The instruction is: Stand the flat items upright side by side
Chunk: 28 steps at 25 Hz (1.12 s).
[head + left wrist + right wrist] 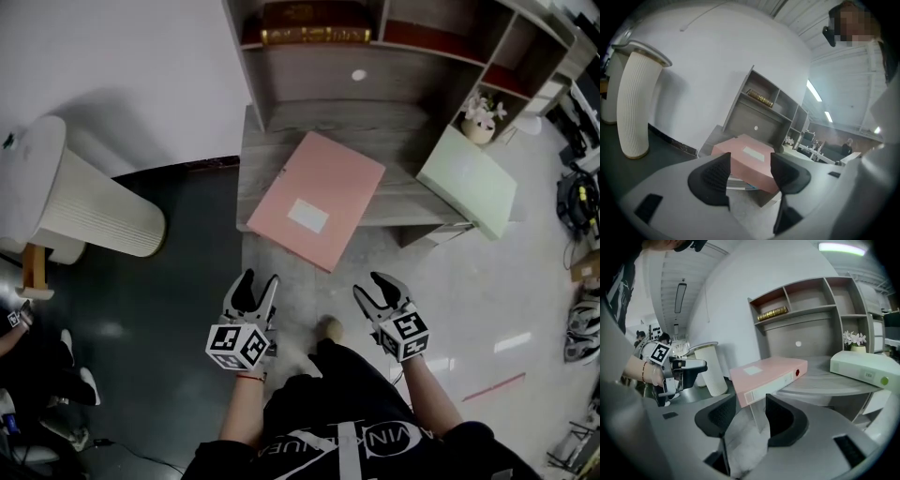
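Flat, seemingly plastic pink file (316,199) overhangs wood-grain desk (281,141); left tool (260,277) and right tool (369,284) spread, empty.

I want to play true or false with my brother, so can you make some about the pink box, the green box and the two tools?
1. The pink box lies flat on the desk. True.
2. The green box stands upright. False: it lies flat too.
3. The left tool grips the pink box. False: its jaws are apart and empty, short of the desk.
4. The right tool holds nothing. True.
5. The white ribbed tower stands on the desk. False: it stands on the floor, left of the desk.
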Tool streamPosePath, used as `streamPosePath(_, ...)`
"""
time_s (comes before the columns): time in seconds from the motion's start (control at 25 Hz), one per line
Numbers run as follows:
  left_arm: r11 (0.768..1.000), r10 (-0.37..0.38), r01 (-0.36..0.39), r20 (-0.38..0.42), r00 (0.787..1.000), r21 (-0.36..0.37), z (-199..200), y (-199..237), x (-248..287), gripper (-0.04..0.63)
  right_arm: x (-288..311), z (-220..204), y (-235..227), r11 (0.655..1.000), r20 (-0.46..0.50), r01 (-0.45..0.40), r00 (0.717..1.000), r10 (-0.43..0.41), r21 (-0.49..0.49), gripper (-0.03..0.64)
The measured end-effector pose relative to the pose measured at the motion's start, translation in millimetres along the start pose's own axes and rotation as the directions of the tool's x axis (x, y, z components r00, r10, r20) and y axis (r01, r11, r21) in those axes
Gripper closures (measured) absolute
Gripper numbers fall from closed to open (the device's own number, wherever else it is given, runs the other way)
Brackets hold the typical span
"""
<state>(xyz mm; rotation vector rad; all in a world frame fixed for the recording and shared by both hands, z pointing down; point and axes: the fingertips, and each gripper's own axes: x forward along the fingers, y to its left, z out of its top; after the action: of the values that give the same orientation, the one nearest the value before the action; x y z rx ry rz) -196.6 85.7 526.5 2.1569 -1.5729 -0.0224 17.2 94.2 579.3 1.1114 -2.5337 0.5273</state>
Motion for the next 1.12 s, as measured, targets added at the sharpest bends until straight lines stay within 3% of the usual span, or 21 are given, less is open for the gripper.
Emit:
streamPosePath(0.16,0.986,-0.007,0.006,-0.01,1.0,-0.168,-18,2,22,0.295,11,1,-17,1.0,-0.016,-0.017,1.0,0.016,-0.021,0.41)
streamPosePath(0.4,0.957,-0.059,0.037,-0.07,0.996,-0.289,-48,-17,48,0.261,18,-5,-24,0.998,-0.042,-0.04,0.998,0.038,-0.042,0.408)
streamPosePath(0.6,0.875,-0.053,0.015,-0.065,0.997,-0.484,-72,-14,68,0.227,23,-13,-26,0.998,-0.063,-0.056,0.997,0.053,-0.035,0.407)
streamPosePath(0.76,0.803,-0.046,0.005,-0.054,0.997,-0.596,-85,-9,82,0.202,33,-18,-27,0.994,-0.098,-0.076,0.993,0.068,-0.081,0.403)
streamPosePath(0.92,0.689,-0.037,0.012,-0.019,0.999,-0.724,-89,-5,95,0.201,47,-12,-27,0.983,-0.117,-0.091,0.99,0.073,-0.157,0.4)
streamPosePath(1.12,0.641,-0.039,0.006,-0.025,0.999,-0.768,-98,-2,114,0.199,61,-1,-31,0.978,-0.129,-0.098,0.989,0.075,-0.183,0.397)
